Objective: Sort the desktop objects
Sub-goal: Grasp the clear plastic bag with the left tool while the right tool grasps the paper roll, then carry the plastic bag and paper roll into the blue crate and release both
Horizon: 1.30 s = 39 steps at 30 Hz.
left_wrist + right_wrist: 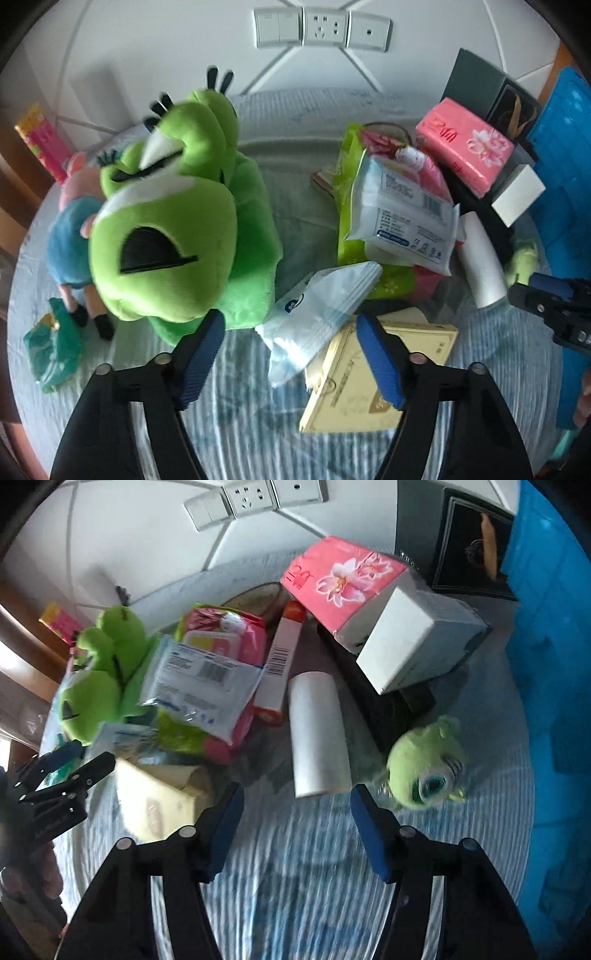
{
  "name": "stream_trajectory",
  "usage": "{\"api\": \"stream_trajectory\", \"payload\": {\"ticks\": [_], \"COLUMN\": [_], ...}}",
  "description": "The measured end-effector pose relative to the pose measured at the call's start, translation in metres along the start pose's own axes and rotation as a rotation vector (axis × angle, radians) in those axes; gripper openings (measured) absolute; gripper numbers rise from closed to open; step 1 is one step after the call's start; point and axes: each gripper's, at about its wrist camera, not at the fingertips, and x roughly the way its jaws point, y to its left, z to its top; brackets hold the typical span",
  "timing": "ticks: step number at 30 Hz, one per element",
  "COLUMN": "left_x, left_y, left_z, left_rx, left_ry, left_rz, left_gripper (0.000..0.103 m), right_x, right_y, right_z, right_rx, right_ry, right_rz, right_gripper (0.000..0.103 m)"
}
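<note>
Holding both tools above the striped cloth (229, 424), I have my left gripper (291, 354) spread wide with nothing between its blue pads; a pale blue wipes packet (317, 314) lies on the cloth just ahead of them, overlapping a cream flat box (351, 398) under my right-hand finger. The big green plush (177, 229) lies just beyond my left-hand finger, with a pink and blue pig doll (74, 221) behind it and a crumpled green packet (51, 343) near the doll's feet. My right gripper (295, 827) is also released, its jaws apart over bare cloth. Just past them lies a white roll (317, 734), and a small green one-eyed plush (428, 771) sits beside my right-hand finger, though I cannot tell whether they touch. Further back a heap of wipes packs (207, 675) leans against a narrow red and white carton (280, 657), and a pink tissue pack (340, 576) rests on a white box (413, 642) atop a black case (388, 701), near the blue wall (546, 627)
</note>
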Motion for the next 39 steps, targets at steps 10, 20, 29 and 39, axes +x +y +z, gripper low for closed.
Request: {"api": "stream_trajectory", "payload": {"ticks": [10, 20, 29, 39], "left_x": [0.030, 0.024, -0.019, -0.078], "left_y": [0.001, 0.004, 0.017, 0.004], "left_z": [0.007, 0.002, -0.036, -0.078], "left_rx": [-0.007, -0.023, -0.057, -0.058], "left_ry": [0.033, 0.008, -0.037, -0.102], "left_rz": [-0.005, -0.022, -0.052, -0.070], "left_gripper": [0.037, 0.018, 0.018, 0.018], "right_x": [0.052, 0.073, 0.048, -0.011], "right_y": [-0.003, -0.004, 0.000, 0.009], "right_z": [0.024, 0.013, -0.049, -0.095], "right_rx": [-0.012, -0.014, 0.019, 0.017], "right_ry": [0.036, 0.072, 0.102, 0.038], "right_rz": [-0.065, -0.076, -0.010, 0.009], "right_gripper": [0.060, 0.045, 0.045, 0.045]}}
